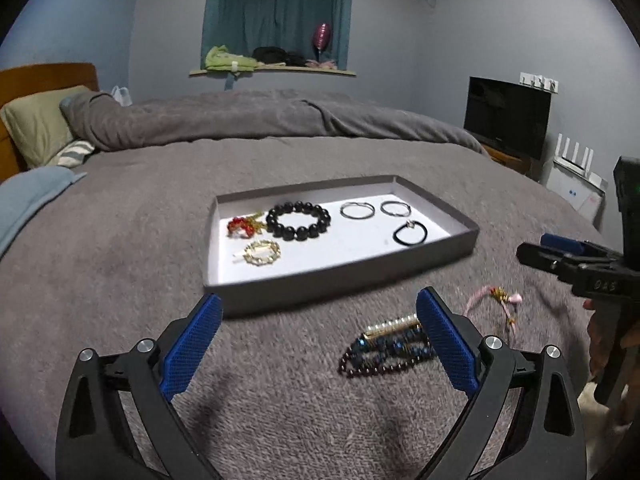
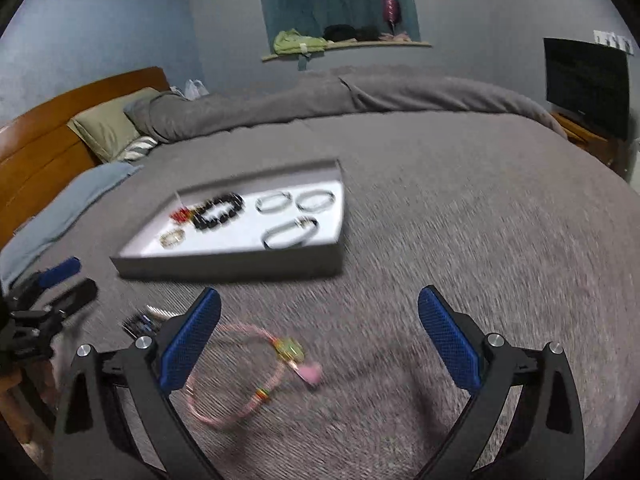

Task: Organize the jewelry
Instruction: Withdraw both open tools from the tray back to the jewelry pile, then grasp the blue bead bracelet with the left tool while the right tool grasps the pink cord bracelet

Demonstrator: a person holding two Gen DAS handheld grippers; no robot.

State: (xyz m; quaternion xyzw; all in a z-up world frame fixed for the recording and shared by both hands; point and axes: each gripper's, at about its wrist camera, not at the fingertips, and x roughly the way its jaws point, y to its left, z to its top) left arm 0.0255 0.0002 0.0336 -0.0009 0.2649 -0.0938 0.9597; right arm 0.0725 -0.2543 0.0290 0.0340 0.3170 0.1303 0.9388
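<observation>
Pink bracelet (image 2: pixel 244 380) on bedspread, between spread fingers of right gripper (image 2: pixel 320 344). Left gripper (image 1: pixel 320 340) spread too, empty, near beaded bracelet (image 1: pixel 388 350). Pickup step; next, close, carry to tray (image 1: pixel 332 280).

Grey tray (image 1: pixel 304 286), white floor; black bead bracelet (image 1: pixel 298 220); pink cord bracelet (image 2: pixel 240 376)

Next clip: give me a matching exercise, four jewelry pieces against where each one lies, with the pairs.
Things:
1. black bead bracelet
2. pink cord bracelet
3. dark blue beaded bracelet
4. black cord ring

Places:
A. on the blanket, under the open right claw
B. in the tray, right side
C. in the tray, beside the red charm
D. on the blanket, by the open left claw's right finger

Pairs: 1-C, 2-A, 3-D, 4-B
</observation>
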